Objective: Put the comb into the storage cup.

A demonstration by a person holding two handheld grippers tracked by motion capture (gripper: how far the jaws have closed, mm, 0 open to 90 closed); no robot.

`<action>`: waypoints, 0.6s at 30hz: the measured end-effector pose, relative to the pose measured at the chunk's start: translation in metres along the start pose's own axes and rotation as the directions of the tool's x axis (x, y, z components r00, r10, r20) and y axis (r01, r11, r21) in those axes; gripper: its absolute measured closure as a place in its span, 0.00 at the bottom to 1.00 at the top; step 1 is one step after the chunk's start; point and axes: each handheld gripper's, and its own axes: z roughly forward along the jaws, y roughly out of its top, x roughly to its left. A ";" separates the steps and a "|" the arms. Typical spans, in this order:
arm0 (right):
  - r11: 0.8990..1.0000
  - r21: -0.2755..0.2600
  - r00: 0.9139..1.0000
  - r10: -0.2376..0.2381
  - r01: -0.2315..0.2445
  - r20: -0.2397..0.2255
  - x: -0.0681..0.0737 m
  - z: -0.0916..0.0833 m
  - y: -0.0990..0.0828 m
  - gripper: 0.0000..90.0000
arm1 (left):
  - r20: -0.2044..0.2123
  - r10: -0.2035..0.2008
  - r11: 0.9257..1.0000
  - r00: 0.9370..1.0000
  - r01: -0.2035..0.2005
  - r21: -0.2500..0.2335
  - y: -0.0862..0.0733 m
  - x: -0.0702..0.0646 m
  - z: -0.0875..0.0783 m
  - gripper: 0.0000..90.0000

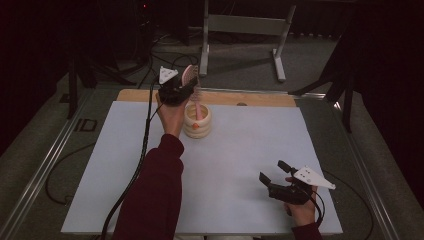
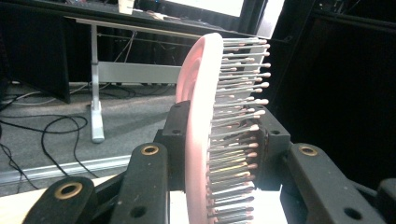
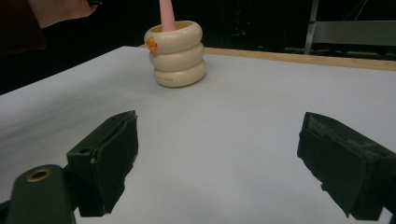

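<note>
One brush (image 2: 201, 140) clamped in left tongs (image 1: 181, 86), handle in cup (image 1: 197, 121) near tabletop's far edge; right tongs (image 1: 274, 172) apart. Risk: tipping cup if tilted.

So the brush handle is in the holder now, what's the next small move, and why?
Probably open the left gripper and let go: it is clamped on the pink hairbrush head while the handle stands inside the cream ringed holder. The right gripper rests open, apart, on the white table sheet.
</note>
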 end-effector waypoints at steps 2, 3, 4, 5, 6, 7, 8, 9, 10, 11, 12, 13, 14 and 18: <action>1.000 0.000 1.000 0.000 0.000 0.000 0.000 0.000 0.000 0.14 | 0.002 0.004 1.000 1.000 -0.004 0.001 0.000 -0.001 0.000 0.72; 1.000 0.000 1.000 0.001 -0.001 0.000 0.000 0.000 0.000 0.14 | 0.002 0.007 1.000 1.000 -0.007 0.000 -0.001 -0.002 0.001 0.72; 1.000 0.001 1.000 -0.001 0.001 0.000 0.000 0.000 0.000 0.14 | 0.003 0.008 1.000 1.000 -0.008 0.001 -0.001 -0.003 0.001 0.72; 1.000 0.000 1.000 0.000 0.000 0.000 0.000 -0.001 0.000 0.14 | 0.004 0.008 1.000 1.000 -0.008 0.002 -0.001 -0.003 0.001 0.72; 1.000 0.000 1.000 0.000 0.000 0.001 0.000 -0.001 0.000 0.14 | 0.003 0.008 1.000 1.000 -0.008 0.003 -0.001 -0.003 0.002 0.72; 1.000 0.000 1.000 0.000 0.000 0.001 0.000 -0.001 0.000 0.14 | 0.003 0.008 1.000 1.000 -0.008 0.003 -0.001 -0.003 0.002 0.72; 1.000 0.000 1.000 0.000 0.000 0.000 0.000 -0.001 0.000 0.14 | 0.003 0.009 1.000 1.000 -0.009 0.004 -0.002 -0.004 0.003 0.72; 1.000 0.000 1.000 0.000 0.000 0.000 0.000 -0.001 0.000 0.14 | 0.003 0.009 1.000 1.000 -0.009 0.004 -0.002 -0.004 0.003 0.72; 1.000 -0.002 1.000 -0.001 0.001 0.000 0.000 -0.001 0.000 0.14 | 0.003 0.011 1.000 1.000 -0.011 0.005 -0.003 -0.004 0.003 0.72; 1.000 -0.002 1.000 -0.001 0.001 0.001 0.000 -0.001 0.000 0.14 | 0.005 0.010 1.000 1.000 -0.011 0.007 -0.003 -0.004 0.003 0.72; 1.000 -0.001 1.000 -0.001 0.001 0.000 0.000 -0.001 0.000 0.14 | 0.006 0.010 1.000 1.000 -0.011 0.008 -0.004 -0.004 0.004 0.72; 1.000 -0.001 1.000 -0.001 0.001 0.000 0.000 -0.001 0.000 0.14 | 0.006 0.010 1.000 1.000 -0.011 0.008 -0.004 -0.004 0.004 0.72; 1.000 -0.001 1.000 0.000 0.000 -0.001 0.000 -0.001 0.000 0.14 | 0.011 0.011 1.000 1.000 -0.011 0.011 -0.005 -0.004 0.004 0.72; 1.000 0.002 1.000 0.000 0.000 -0.003 0.001 0.000 0.000 0.14 | 0.013 0.013 1.000 1.000 -0.013 0.014 -0.007 -0.005 0.005 0.72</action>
